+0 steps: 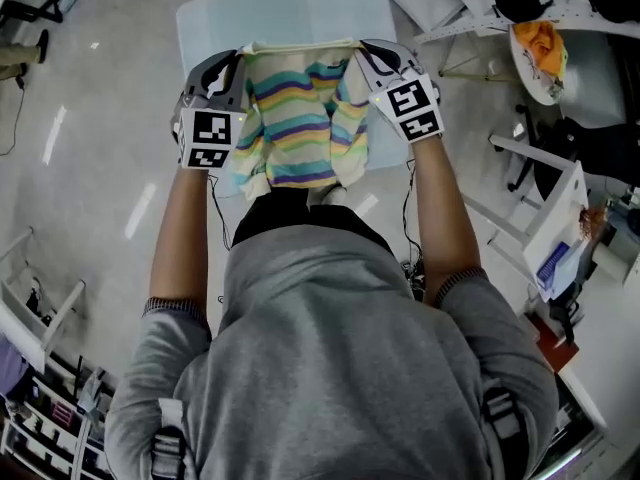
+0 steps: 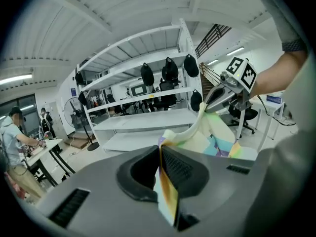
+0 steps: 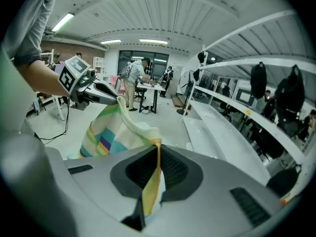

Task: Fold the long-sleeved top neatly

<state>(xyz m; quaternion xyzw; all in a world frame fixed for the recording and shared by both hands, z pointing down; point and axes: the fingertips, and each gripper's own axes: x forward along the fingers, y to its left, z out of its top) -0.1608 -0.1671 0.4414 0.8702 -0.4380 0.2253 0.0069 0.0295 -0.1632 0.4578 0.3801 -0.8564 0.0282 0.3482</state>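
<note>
A striped long-sleeved top [image 1: 296,118] in cream, teal, purple and yellow hangs between my two grippers above a pale blue table [image 1: 290,13]. My left gripper [image 1: 232,68] is shut on its left upper edge, with cloth pinched between the jaws [image 2: 167,191]. My right gripper [image 1: 368,60] is shut on the right upper edge, cloth likewise clamped [image 3: 149,191]. The top's upper hem is stretched taut between them and the body and sleeves droop toward the person. Each gripper view shows the other gripper [image 2: 222,95] [image 3: 96,93] holding the far end of the fabric [image 2: 217,137] [image 3: 111,132].
White shelving with dark bags [image 2: 168,70] stands behind. People [image 3: 133,80] work at a table in the background. A chair with an orange cloth [image 1: 540,48] and white racks [image 1: 545,218] stand at the right. A floor fan [image 2: 74,115] stands far left.
</note>
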